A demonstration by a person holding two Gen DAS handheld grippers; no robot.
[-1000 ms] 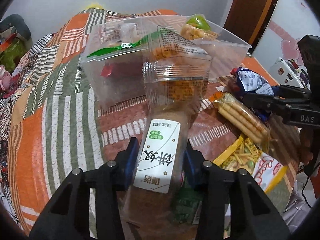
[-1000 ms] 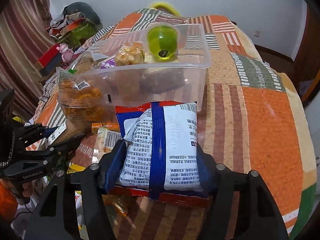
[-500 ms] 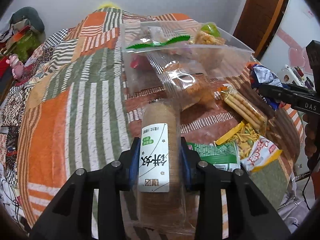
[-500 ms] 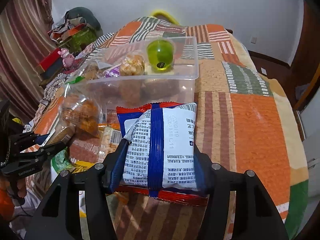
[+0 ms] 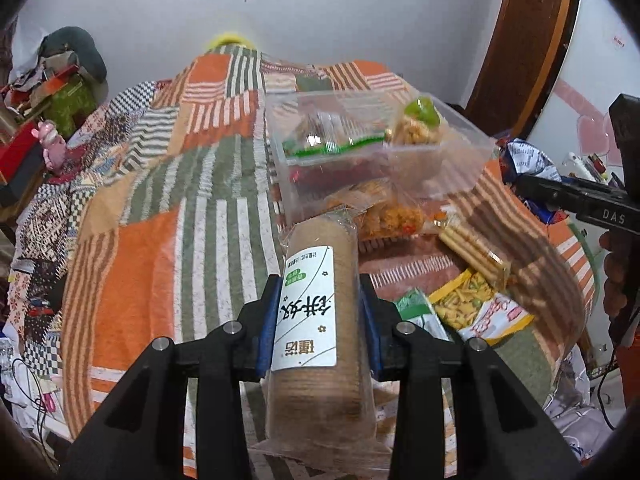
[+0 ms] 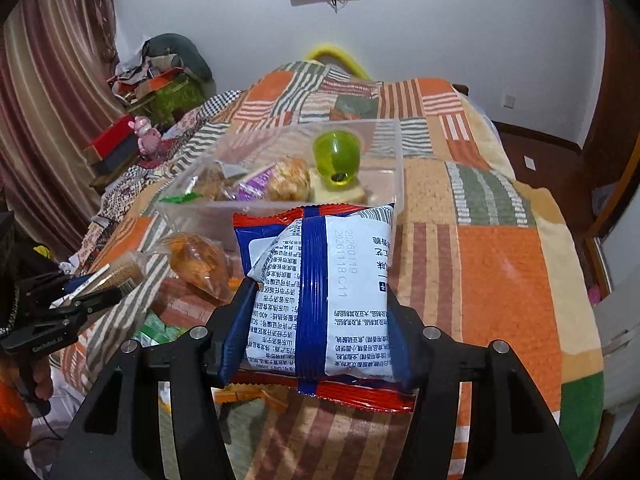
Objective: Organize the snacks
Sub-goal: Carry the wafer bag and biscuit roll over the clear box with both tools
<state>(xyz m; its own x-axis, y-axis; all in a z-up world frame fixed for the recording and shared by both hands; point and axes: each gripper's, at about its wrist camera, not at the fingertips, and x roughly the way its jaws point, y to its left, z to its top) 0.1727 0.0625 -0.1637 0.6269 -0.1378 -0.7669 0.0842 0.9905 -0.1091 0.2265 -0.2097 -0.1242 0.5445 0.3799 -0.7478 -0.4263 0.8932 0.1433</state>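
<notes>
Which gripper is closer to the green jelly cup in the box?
Right. The right gripper, holding a blue-and-white packet, sits just before the box with the green jelly cup. The left gripper is farther back.

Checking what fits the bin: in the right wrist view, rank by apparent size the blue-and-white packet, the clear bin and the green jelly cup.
1. blue-and-white packet, though nearness to the camera inflates it
2. clear bin, apparently similar
3. green jelly cup

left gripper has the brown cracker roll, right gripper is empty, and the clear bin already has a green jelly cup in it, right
Not quite: the right gripper is not empty. The right wrist view shows it shut on a blue and white snack packet. The left gripper does hold the cracker roll, and the jelly cup sits in the clear bin.
</notes>
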